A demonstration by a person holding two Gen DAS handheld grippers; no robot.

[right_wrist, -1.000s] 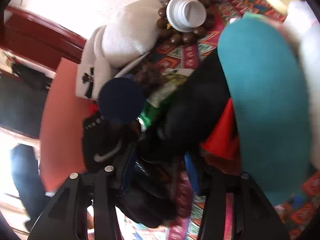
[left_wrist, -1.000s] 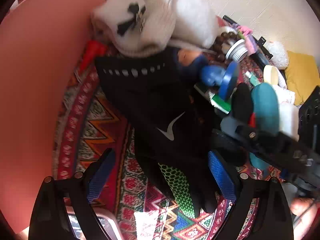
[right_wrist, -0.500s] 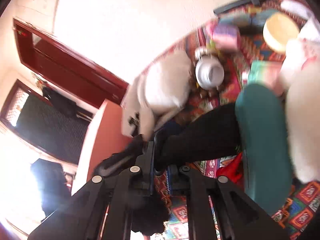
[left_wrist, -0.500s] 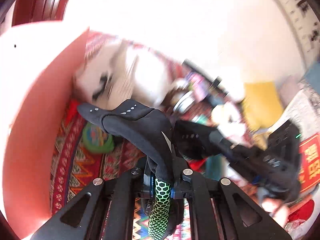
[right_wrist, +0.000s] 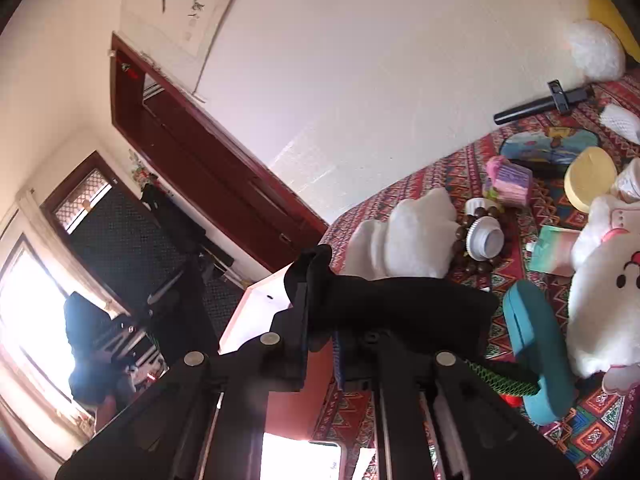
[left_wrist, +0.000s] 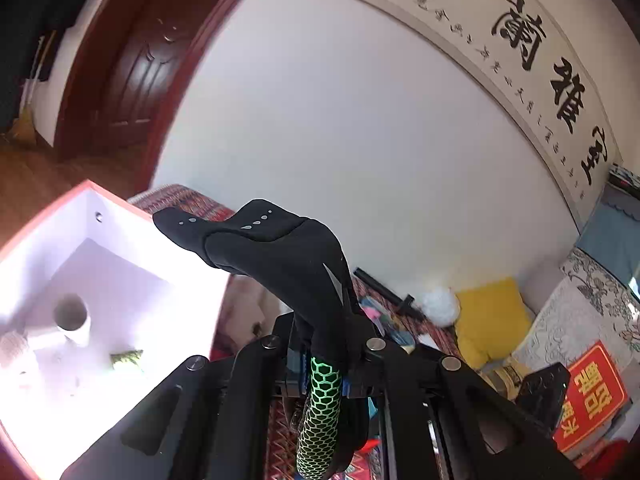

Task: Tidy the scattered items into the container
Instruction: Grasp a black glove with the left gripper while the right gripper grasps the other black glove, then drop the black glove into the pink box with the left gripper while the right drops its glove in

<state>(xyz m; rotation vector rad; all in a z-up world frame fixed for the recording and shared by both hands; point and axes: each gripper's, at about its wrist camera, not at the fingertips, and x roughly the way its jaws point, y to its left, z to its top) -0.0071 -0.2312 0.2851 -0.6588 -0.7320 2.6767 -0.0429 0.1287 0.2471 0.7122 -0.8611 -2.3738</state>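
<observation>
My left gripper [left_wrist: 326, 354] is shut on a black glove [left_wrist: 280, 256] with a green honeycomb finger, held up in the air beside the open box [left_wrist: 102, 280], which is red outside and white inside. My right gripper [right_wrist: 334, 334] is shut on a second black glove [right_wrist: 400, 304], also lifted above the patterned cloth. The box rim [right_wrist: 244, 308] shows just left of that glove. Inside the box lie a white cup [left_wrist: 72, 316] and a small green item [left_wrist: 126, 358].
On the patterned cloth [right_wrist: 440, 168] lie a white cap [right_wrist: 408, 236], brown beads around a white lid [right_wrist: 486, 238], a teal insole [right_wrist: 536, 352], a white plush toy [right_wrist: 604, 276], a yellow lid [right_wrist: 592, 178] and a black rod [right_wrist: 540, 106]. A white wall stands behind.
Both grippers have shut on the black gloves and lifted them off the cloth. The left one has swung up beside the open box.
</observation>
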